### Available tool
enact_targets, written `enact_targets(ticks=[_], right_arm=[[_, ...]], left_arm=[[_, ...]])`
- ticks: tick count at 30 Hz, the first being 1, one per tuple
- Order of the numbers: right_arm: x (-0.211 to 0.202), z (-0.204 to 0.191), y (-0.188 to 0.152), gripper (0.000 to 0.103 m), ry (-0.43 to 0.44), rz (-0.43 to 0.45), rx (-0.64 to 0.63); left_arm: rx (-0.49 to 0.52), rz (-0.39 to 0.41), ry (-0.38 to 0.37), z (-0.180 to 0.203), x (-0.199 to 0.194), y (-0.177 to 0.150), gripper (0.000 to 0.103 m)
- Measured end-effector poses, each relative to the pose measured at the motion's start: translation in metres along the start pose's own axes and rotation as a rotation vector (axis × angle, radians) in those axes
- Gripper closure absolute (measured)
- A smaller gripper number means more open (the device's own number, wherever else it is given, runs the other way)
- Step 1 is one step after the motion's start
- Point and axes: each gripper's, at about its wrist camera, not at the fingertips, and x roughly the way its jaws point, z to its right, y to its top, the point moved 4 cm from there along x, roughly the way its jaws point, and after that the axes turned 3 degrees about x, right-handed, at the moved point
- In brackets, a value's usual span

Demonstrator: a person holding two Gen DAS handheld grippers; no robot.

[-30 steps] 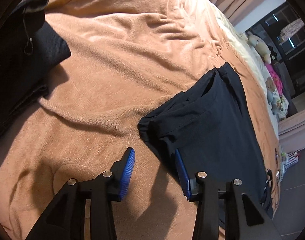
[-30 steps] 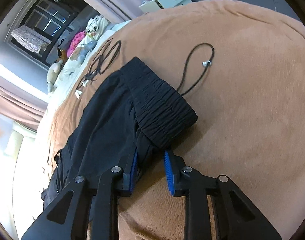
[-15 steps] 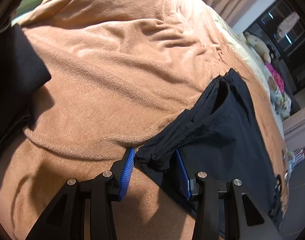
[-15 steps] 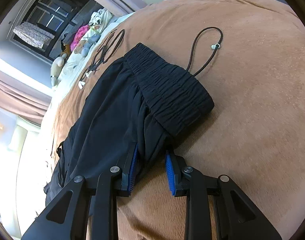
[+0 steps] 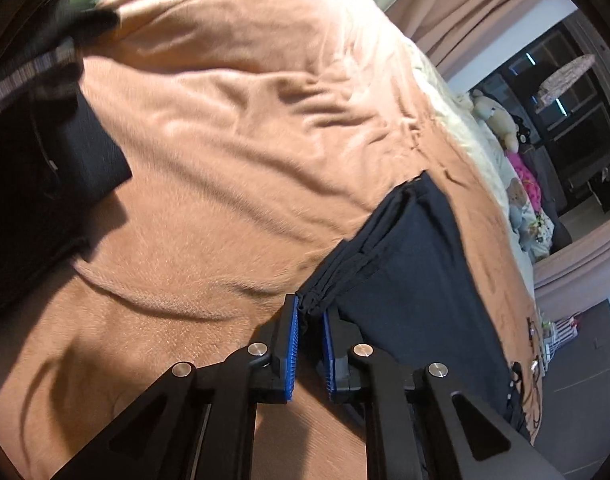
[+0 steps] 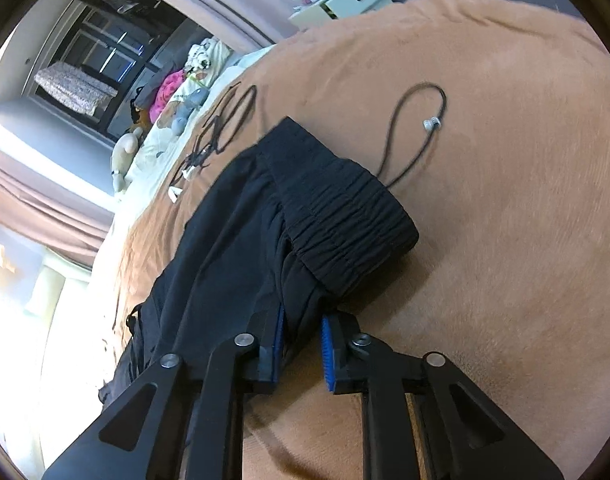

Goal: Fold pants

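I see a brown blanket covering the whole bed, rumpled in places. On it lie the black pants, stretched out across the blanket, waistband at my right side with its elastic bunched. A dark garment sits apart at the far left edge of the left view. My left gripper is closing, jaws narrow, with a bunched hem pinched between the blue pads. My right gripper is closing too, fabric just under the waistband between its pads. A thin black cord loops beside the waistband.
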Motion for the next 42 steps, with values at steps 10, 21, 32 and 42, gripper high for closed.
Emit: enact_targets(ticks=[10,21,32,42], right_arm=[[-0.031,-0.022,0.001,0.095,0.017,0.009,-0.073],[-0.073,-0.012,-0.013,0.096,0.011,-0.024,-0.106],[-0.118,-0.003,-0.024,0.096,0.021,-0.043,-0.137],[-0.147,0.006,-0.031,0.096,0.012,-0.049,-0.152]], left_arm=[[0.008,0.030,-0.023,0.014,-0.060,0.009,0.092],[0.001,0.040,-0.032,-0.021,-0.135,-0.027,0.092],[-0.040,0.045,-0.048,-0.067,-0.192,-0.074,0.092],[-0.064,0.022,-0.053,-0.094,-0.221,-0.104,0.092]])
